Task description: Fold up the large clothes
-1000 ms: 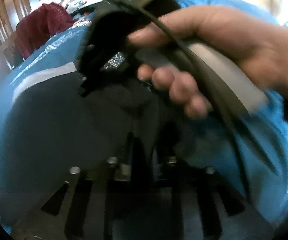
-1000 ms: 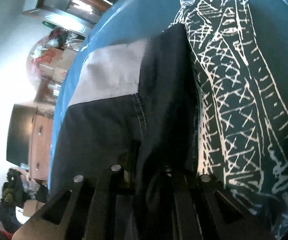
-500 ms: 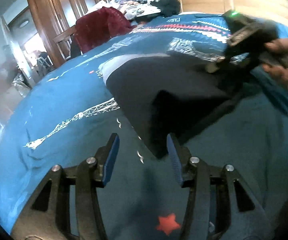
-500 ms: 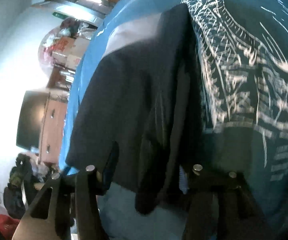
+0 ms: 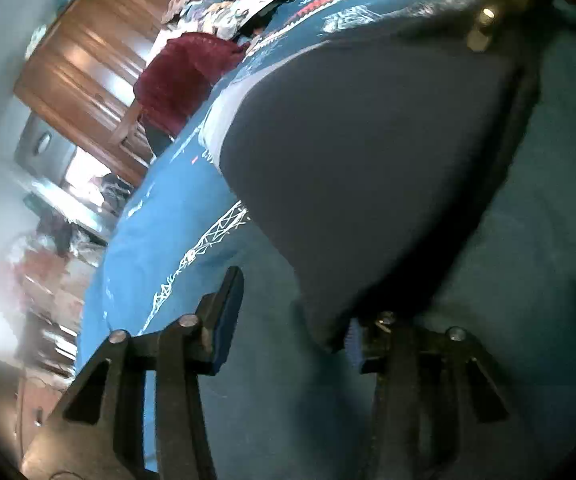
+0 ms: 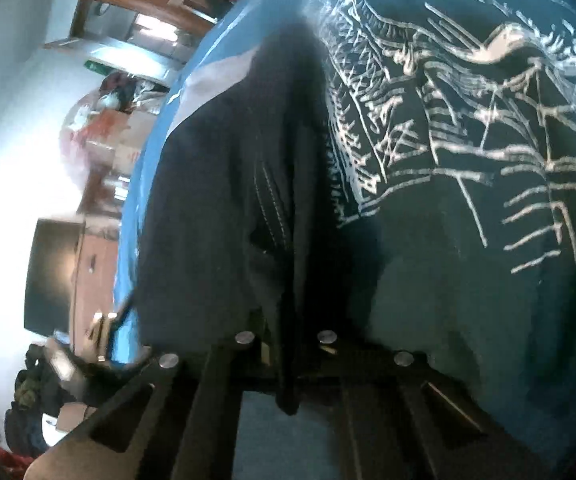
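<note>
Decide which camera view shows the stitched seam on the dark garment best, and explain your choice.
The right wrist view: the dark garment fills its middle and the pale stitched seam runs clearly down it. The left wrist view shows the garment only as a smooth, blurred dark sheet, no stitching visible.

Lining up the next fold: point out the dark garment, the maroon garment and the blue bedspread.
dark garment (image 5: 367, 152): left wrist view, middle of its flat panel.
maroon garment (image 5: 184, 76): left wrist view, centre of the draped heap.
blue bedspread (image 5: 160, 232): left wrist view, bare stretch left of the dark garment.
</note>
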